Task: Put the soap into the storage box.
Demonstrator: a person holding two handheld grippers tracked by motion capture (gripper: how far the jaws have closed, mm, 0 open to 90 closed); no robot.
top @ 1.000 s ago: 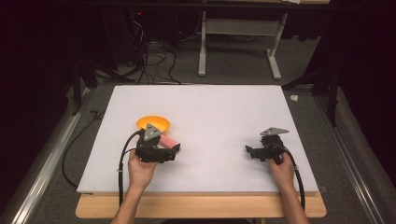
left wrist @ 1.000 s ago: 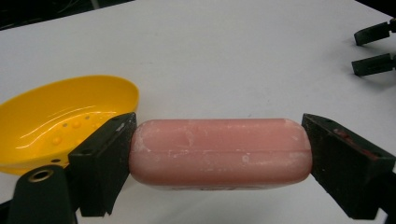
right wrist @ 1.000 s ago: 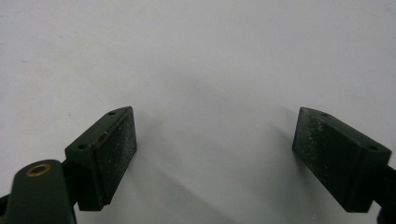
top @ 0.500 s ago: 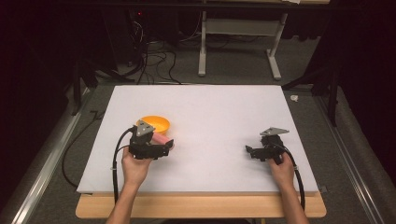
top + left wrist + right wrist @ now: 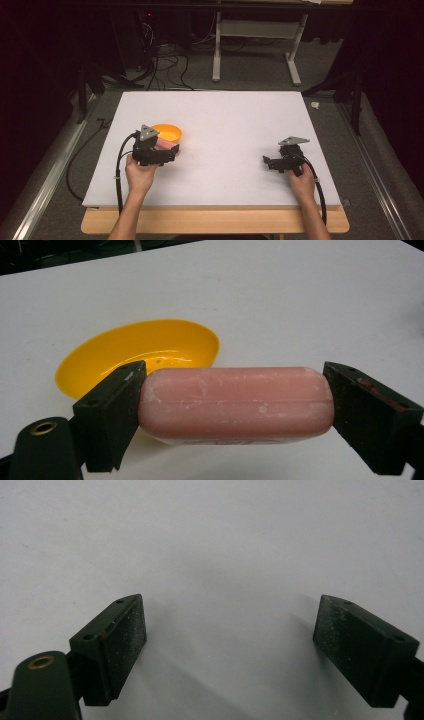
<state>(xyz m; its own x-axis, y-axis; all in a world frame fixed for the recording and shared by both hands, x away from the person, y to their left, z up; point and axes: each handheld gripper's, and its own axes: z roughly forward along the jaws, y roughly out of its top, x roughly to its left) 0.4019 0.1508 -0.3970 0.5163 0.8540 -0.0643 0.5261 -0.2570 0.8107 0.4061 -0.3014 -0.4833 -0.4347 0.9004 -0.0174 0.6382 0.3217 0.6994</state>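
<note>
While we carry the soap (image 5: 235, 400) in the left gripper (image 5: 159, 150), its jaws clamped on the bar's two ends, the hand has slid left across the table (image 5: 240, 115) since a second ago, toward the near edge of the yellow dish (image 5: 167, 132). The bar now hangs at the dish's near rim, partly over it, clear of the white surface as far as we can tell. That shift suggests we are lining up to set the soap in the dish; we judge a short push farther and a lowering remain. Our right gripper (image 5: 274, 162) rests well apart at the right, jaws spread wide, holding nothing.
</note>
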